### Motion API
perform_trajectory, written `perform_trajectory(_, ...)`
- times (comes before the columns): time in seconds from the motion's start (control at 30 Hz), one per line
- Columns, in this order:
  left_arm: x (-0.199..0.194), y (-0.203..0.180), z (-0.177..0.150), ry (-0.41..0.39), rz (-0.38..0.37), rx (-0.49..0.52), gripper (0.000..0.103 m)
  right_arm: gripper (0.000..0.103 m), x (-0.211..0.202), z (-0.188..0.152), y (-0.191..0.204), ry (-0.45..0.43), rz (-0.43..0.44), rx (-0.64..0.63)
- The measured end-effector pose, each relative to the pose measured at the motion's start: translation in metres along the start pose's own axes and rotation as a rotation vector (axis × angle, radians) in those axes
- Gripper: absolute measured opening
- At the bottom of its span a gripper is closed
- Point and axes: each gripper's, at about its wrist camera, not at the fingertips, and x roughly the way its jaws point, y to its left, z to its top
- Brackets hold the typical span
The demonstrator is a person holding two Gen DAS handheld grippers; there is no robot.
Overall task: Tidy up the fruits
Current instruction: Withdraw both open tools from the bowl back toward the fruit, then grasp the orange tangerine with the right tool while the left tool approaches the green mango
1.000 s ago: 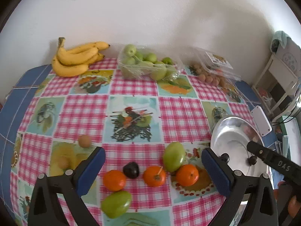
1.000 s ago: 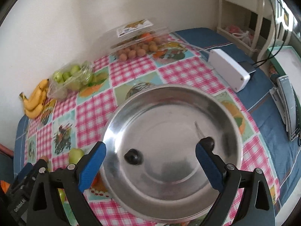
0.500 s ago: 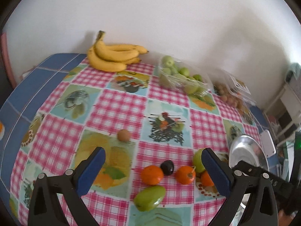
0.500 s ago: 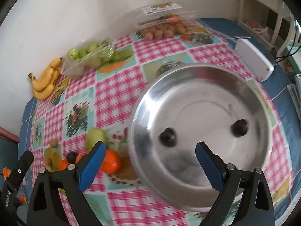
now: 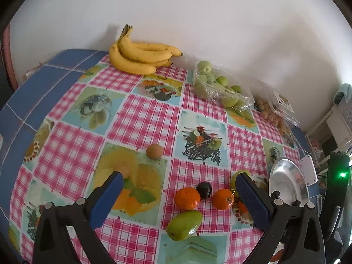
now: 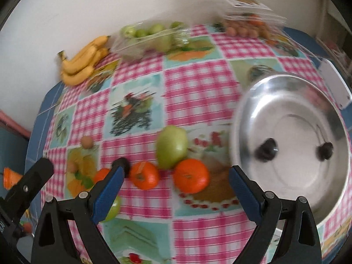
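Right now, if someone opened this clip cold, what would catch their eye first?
Probably the cluster of loose fruit near the table's front edge: three oranges, a dark plum and two green mangoes on the pink checked tablecloth. Next, the shiny steel bowl to their right, holding two dark fruits, and the banana bunch by the back wall. Both grippers hover open, holding nothing.
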Motion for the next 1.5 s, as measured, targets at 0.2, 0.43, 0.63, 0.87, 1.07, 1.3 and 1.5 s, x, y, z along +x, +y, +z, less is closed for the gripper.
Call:
perform_trajectory(0.2,-0.004,-0.002,0.003,-0.016,-0.006,0.007,0.103,0.096,-0.004,0.0,0.011,-0.028,0.032,-0.023)
perform_trajectory(0.43,0.017,0.001,-0.006,0.115,0.004,-0.02,0.102,0.093,0.002,0.001,0.004,0.005,0.047,-0.01)
perform_trajectory(0.63,0.03,-0.003,-0.019,0.195,0.014,-0.003,0.093,0.062,0.005,-0.001,-0.003,0.025,0.034,-0.014)
perform_trajectory(0.87,0.047,-0.011,-0.032,0.281,0.021,0.022,0.085,0.051,0.013,-0.002,-0.011,0.043,-0.01,-0.004)
perform_trajectory(1.07,0.054,-0.018,-0.039,0.321,0.022,0.056,0.075,0.049,0.014,-0.002,-0.012,0.051,-0.031,-0.009)
perform_trajectory(1.3,0.061,-0.025,-0.043,0.349,0.032,0.098,0.064,0.049,0.012,-0.001,-0.014,0.046,-0.043,-0.005)
perform_trajectory(1.5,0.067,-0.021,-0.046,0.374,0.055,0.1,0.064,0.049,0.021,-0.002,-0.011,0.076,-0.053,-0.019)
